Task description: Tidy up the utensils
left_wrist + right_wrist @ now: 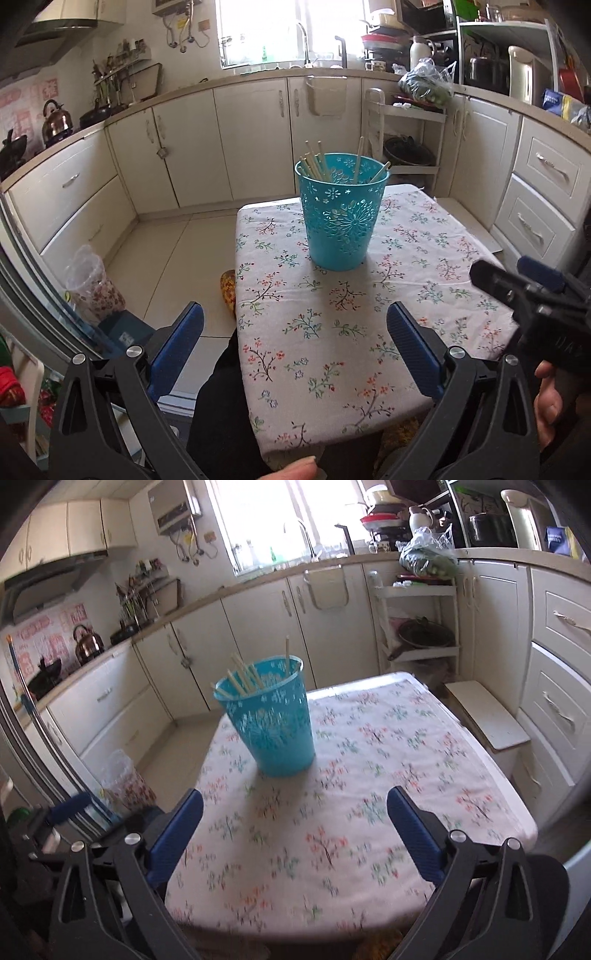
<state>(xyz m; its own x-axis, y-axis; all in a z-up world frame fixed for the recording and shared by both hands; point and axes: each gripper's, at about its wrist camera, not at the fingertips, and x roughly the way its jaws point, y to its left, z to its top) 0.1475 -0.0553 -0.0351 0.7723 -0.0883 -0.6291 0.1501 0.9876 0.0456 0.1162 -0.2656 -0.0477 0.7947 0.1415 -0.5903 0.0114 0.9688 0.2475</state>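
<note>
A teal plastic cup (pixel 341 214) with a cut-out flower pattern stands upright on the small table with a floral cloth (pixel 332 314). Several pale wooden chopsticks (pixel 317 164) stand inside it. The cup also shows in the right wrist view (pixel 271 720), with the chopsticks (pixel 243 677) in it. My left gripper (pixel 295 328) is open and empty, near the table's front edge, well short of the cup. My right gripper (pixel 295 812) is open and empty above the cloth (pixel 369 794). The right gripper also shows at the right edge of the left wrist view (pixel 517 280).
Cream kitchen cabinets (pixel 184 147) and a counter wrap around the room. A white rack (pixel 406 140) stands behind the table. A bin with a plastic liner (pixel 92 284) sits on the floor at the left. A white stool (pixel 487 716) stands right of the table.
</note>
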